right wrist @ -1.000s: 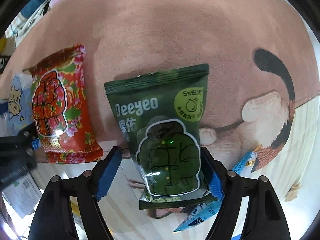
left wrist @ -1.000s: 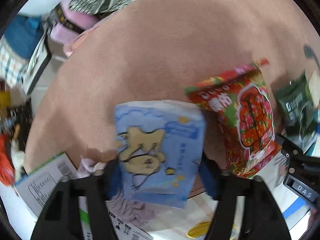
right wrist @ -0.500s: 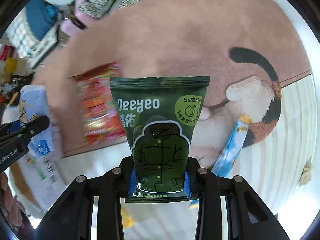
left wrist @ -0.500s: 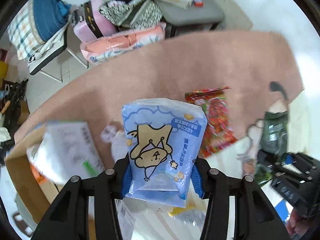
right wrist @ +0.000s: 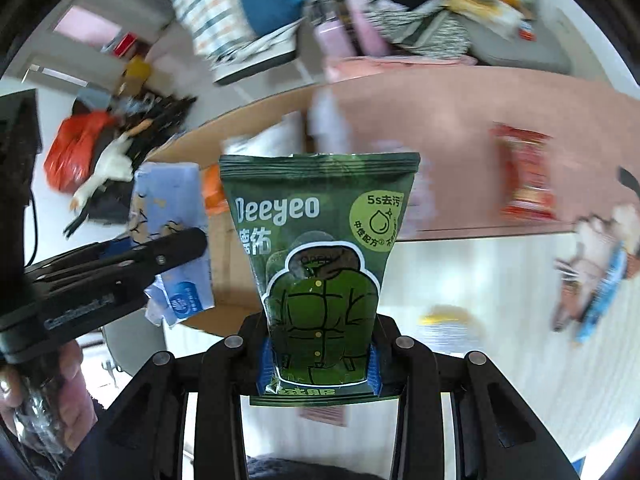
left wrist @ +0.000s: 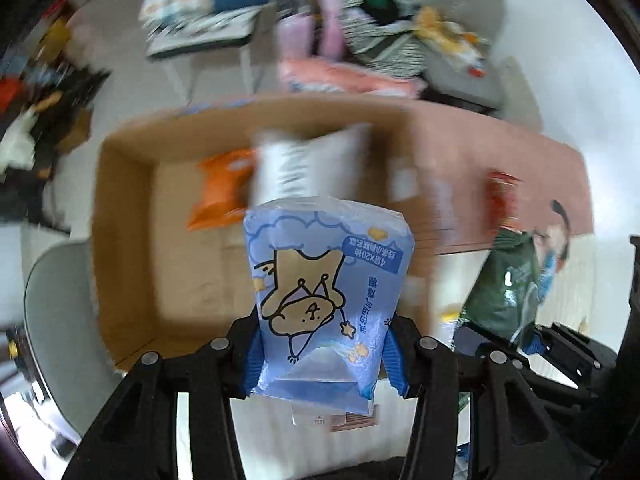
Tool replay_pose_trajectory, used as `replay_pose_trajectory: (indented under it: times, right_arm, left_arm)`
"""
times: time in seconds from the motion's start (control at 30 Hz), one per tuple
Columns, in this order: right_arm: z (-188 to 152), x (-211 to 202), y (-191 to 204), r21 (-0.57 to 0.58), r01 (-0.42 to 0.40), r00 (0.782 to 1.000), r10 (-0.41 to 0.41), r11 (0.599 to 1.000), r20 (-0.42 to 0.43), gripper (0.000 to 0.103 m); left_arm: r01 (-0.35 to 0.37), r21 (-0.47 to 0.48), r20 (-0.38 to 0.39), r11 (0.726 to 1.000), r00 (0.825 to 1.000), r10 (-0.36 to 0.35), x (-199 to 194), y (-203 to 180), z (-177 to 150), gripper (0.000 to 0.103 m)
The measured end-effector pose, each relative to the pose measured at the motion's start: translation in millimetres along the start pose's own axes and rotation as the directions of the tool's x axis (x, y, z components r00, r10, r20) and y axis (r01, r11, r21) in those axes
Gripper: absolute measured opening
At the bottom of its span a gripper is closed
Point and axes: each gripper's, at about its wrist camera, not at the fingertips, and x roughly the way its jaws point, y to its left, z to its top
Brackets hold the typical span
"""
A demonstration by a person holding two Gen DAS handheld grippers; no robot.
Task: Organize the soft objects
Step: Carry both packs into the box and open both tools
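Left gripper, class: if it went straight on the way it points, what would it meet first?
Probably the cardboard box: past the blue tissue pack the left gripper holds lies its open floor, though blur leaves depth unclear.

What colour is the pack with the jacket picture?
Dark green pack, clearest in the right wrist view.

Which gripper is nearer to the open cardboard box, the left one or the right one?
The left. The left gripper, holding the blue tissue pack, hangs over the cardboard box. The right gripper, holding the green pouch, is beside the box, over pale floor.
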Motion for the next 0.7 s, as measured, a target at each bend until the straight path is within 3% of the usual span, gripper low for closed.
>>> replay_pose_trajectory:
  times: [0.17,0.33,0.47,0.6,0.67,0.7]
  right_arm:
    - [3,64,52,-0.018,0.043,0.997,-0.044,0.999,-0.068,0.037]
    - [15,131,62,-0.001,0.093,0.986,-0.092,0.996,-0.137,0.037]
    - [20,158,68,-0.007,0.137,0.977,-0.136,0.991,-0.161,0.037]
    - [21,167,73,-0.019,0.156,0.970,-0.157,0.988,-0.186,0.038]
    - [26,169,76,-0.016,0.159,0.967,-0.159,0.987,-0.199,0.054]
    - [27,166,78,-0.015,0.145,0.968,-0.145,0.989,-0.202,0.082]
  left_arm:
    - [0.020,-0.060,-0.114,0.998,0.993,-0.027,46,56,-4,0.046]
    - [0.050,-0.097,-0.204,0.994,0.976,-0.069,89,80,4,0.046]
    - [0.047,-0.092,-0.228,0.995,0.971,-0.067,108,85,10,0.046]
    - [0.050,-0.082,-0.252,0.995,0.965,-0.069,115,84,12,0.053]
    - [0.067,-0.089,-0.260,0.994,0.962,-0.088,114,82,13,0.058]
    - [0.060,-0.074,-0.252,0.995,0.965,-0.077,111,80,12,0.060]
